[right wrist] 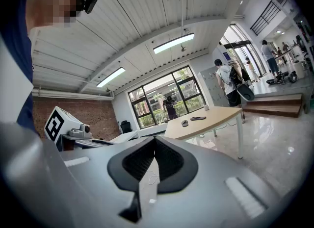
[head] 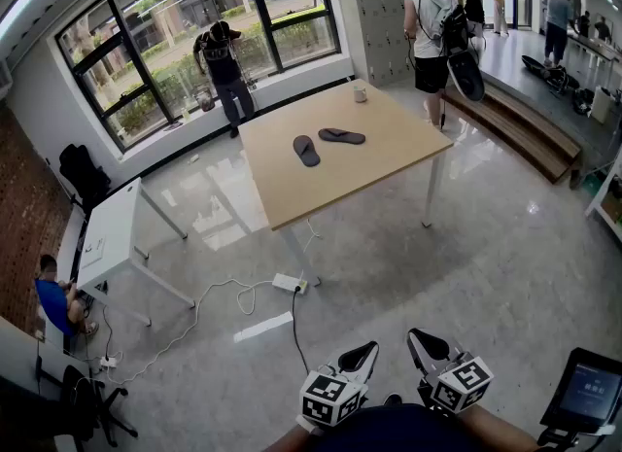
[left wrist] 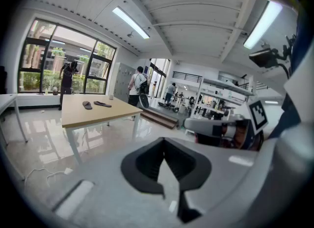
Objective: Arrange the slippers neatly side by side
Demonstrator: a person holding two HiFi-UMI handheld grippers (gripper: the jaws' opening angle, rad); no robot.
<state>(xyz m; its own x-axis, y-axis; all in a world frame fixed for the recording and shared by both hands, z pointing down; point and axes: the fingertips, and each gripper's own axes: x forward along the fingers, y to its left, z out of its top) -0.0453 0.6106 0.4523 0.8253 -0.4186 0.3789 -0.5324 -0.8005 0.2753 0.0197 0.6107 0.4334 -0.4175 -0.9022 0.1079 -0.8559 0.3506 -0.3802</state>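
Square pale wood-look tabletop (head: 369, 173): smooth, matt. Two dark flat slippers (head: 306, 151) on it look dull (rubber or foam, cannot tell). Pale grey floor (head: 486, 265): polished, glossy, mirrors window light. Red-brown brick wall (head: 24, 217): rough.

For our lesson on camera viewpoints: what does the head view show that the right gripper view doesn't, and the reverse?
Only the head view shows a seated person in blue at lower left and a screen at lower right. Only the right gripper view shows the head-mounted camera overhead. Both show the wooden table carrying two dark slippers that lie apart at an angle, a white cup near its far edge, and a person at the window.
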